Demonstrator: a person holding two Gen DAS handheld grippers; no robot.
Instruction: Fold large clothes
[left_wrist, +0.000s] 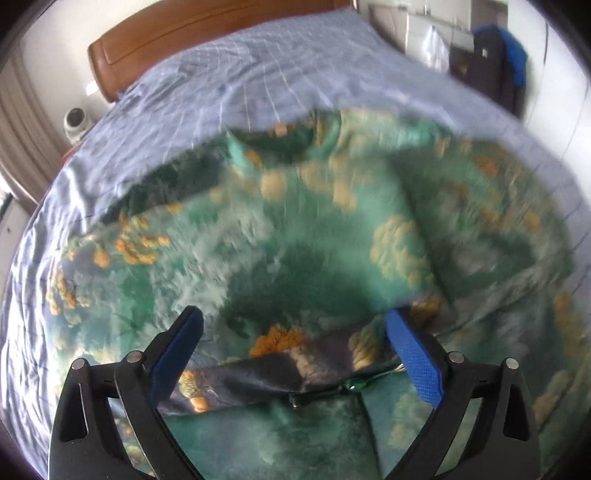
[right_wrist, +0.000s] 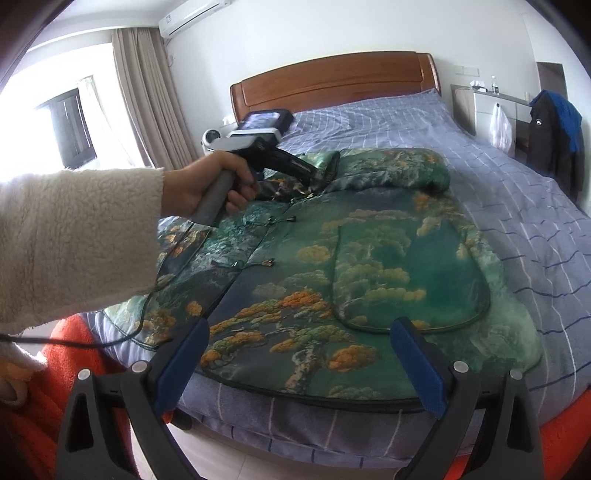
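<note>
Green printed jacket lay spread flat on bed, collar toward headboard. Left hand-held gripper hovered over collar area, jaws spread wide, nothing pinched; view blurred. Right hand-held gripper sat near jacket hem at bed foot, jaws spread, empty. Right sleeve lay folded across front.

Green robe motion-blurred in left view, left claw tips buried in fabric
</note>
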